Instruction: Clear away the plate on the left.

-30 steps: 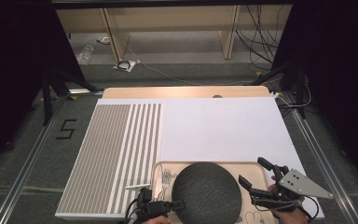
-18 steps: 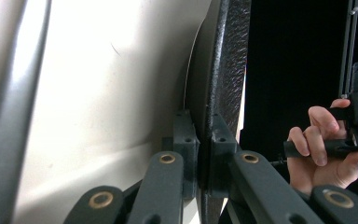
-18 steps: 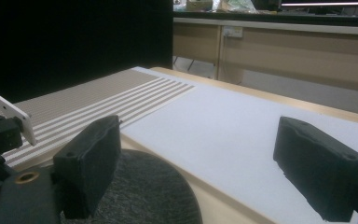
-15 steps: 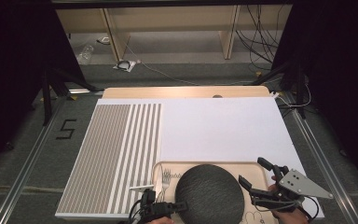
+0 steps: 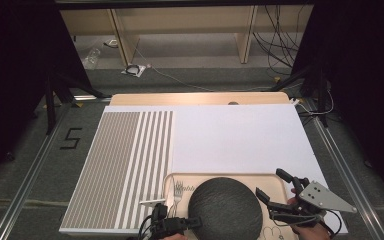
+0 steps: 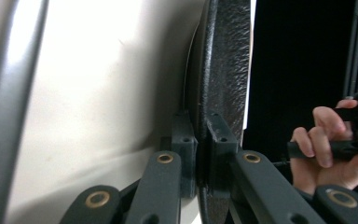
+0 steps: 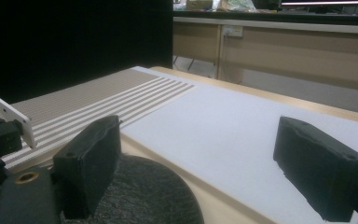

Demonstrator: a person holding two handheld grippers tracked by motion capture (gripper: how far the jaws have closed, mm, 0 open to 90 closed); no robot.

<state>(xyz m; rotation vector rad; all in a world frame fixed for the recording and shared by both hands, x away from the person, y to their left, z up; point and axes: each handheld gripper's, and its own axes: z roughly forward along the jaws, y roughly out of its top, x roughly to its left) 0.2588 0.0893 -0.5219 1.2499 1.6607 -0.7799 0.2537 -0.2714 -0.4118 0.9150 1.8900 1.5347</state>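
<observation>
My left gripper has its pads pressed onto the rim of the dark round plate; in the left gripper view the two pads sit either side of the plate's thin edge, pinching it, with the plate standing edge-on to that camera. The plate lies in the pale tray at the near edge of the table, close to the middle, and covers most of the tray. A fork lies in the tray just left of the plate, near the left gripper.

My right gripper has its fingers spread wide with nothing between them. From the high view one tip lies at the plate's right rim and the other stands off to the right, above the tray's right end. In the right gripper view the plate's grey surface lies low beside the left-hand pad; whether that pad touches it I cannot tell.

Ahead of both grippers the white mat is open room as far as the table's far wooden edge; the striped mat lies to the left. The tray's near edge is cut off by the bottom of the high view, as are both hands. The right hand shows in the left gripper view, wrapped around its handle.
</observation>
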